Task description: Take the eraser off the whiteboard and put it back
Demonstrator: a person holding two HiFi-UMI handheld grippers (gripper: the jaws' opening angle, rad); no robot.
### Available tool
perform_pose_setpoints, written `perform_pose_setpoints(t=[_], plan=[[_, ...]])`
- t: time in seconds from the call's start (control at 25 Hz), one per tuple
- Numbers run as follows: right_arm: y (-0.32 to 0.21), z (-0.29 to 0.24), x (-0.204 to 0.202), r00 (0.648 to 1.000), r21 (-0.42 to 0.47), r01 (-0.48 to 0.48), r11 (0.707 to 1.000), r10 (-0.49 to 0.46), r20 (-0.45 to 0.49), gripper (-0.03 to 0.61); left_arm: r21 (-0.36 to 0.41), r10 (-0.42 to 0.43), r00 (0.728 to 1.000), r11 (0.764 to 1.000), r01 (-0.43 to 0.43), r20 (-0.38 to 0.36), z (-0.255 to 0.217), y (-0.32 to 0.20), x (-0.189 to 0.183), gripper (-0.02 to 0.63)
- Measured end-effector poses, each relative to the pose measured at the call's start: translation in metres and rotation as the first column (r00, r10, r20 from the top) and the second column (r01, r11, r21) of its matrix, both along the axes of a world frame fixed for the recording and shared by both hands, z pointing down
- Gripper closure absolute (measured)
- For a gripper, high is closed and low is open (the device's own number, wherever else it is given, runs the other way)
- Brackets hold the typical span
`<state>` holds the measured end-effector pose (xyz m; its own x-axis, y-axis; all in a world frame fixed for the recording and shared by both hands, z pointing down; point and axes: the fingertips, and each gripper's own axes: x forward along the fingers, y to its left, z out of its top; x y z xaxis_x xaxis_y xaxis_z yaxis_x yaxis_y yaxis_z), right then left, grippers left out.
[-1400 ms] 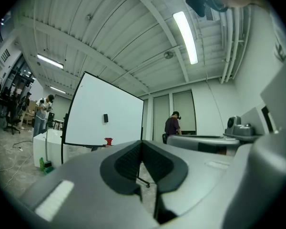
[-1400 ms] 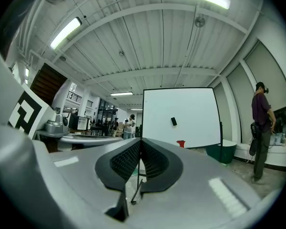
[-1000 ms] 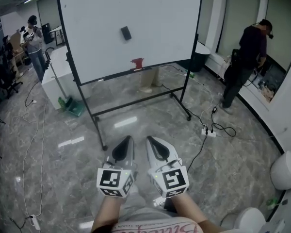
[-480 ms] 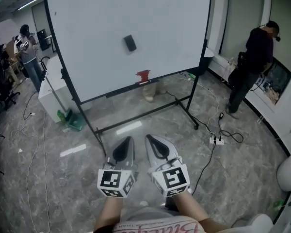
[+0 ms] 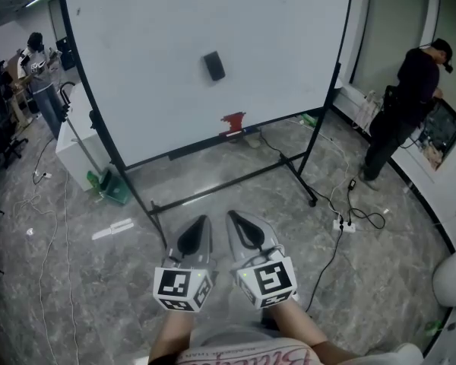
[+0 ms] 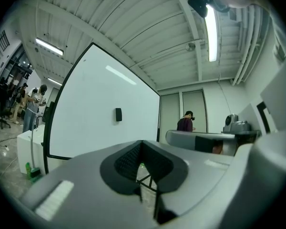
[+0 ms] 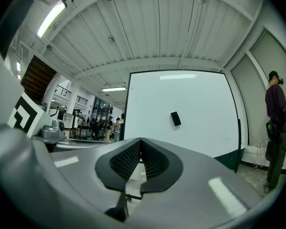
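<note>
A black eraser [image 5: 213, 65] clings to the middle of a large whiteboard [image 5: 137, 44] on a wheeled stand, well ahead of me. The eraser also shows in the left gripper view [image 6: 118, 114] and in the right gripper view [image 7: 175, 119]. A small red object [image 5: 233, 122] sits on the board's bottom ledge. My left gripper [image 5: 201, 220] and right gripper [image 5: 234, 217] are held side by side low in the head view, pointing level at the board and far short of it. Both have their jaws shut with nothing between them [image 6: 142, 144] [image 7: 141, 141].
The stand's foot and caster [image 5: 311, 201] reach toward me over the marble floor. A power strip with cables [image 5: 342, 223] lies at the right. One person [image 5: 410, 101] stands at the right wall, another [image 5: 36, 71] at the far left. A white cabinet [image 5: 72, 139] stands behind the board.
The whiteboard and eraser have grown larger and nearer in the head view as I walk toward them. Both grippers stay side by side and shut.
</note>
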<state>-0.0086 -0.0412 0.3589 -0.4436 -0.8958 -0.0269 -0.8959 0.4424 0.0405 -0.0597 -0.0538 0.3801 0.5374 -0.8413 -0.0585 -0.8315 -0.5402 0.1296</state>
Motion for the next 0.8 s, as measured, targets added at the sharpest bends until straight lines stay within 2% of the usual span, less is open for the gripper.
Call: perform_pose_setpoints(t=[0.32, 0.72, 0.8], plan=[[-0.080, -0.009, 0.013, 1.000, 0.003, -0.008, 1.000, 0.008, -0.011, 0.577, -0.004, -0.027, 1.000, 1.000, 0.027, -0.012, -0.003, -0.078, 0.002, 0.614], [-0.207, -0.043, 0.019, 0.999, 0.101, 0.042, 0.994, -0.039, -0.037, 0.567, 0.048, -0.083, 0.996, 0.995, 0.084, -0.018, -0.018, -0.188, 0.004, 0.614], [-0.231, -0.055, 0.020, 0.997, 0.126, 0.058, 0.990, -0.052, -0.051, 0.545, 0.056, -0.097, 0.995, 0.994, 0.098, -0.021, -0.023, -0.206, 0.005, 0.614]])
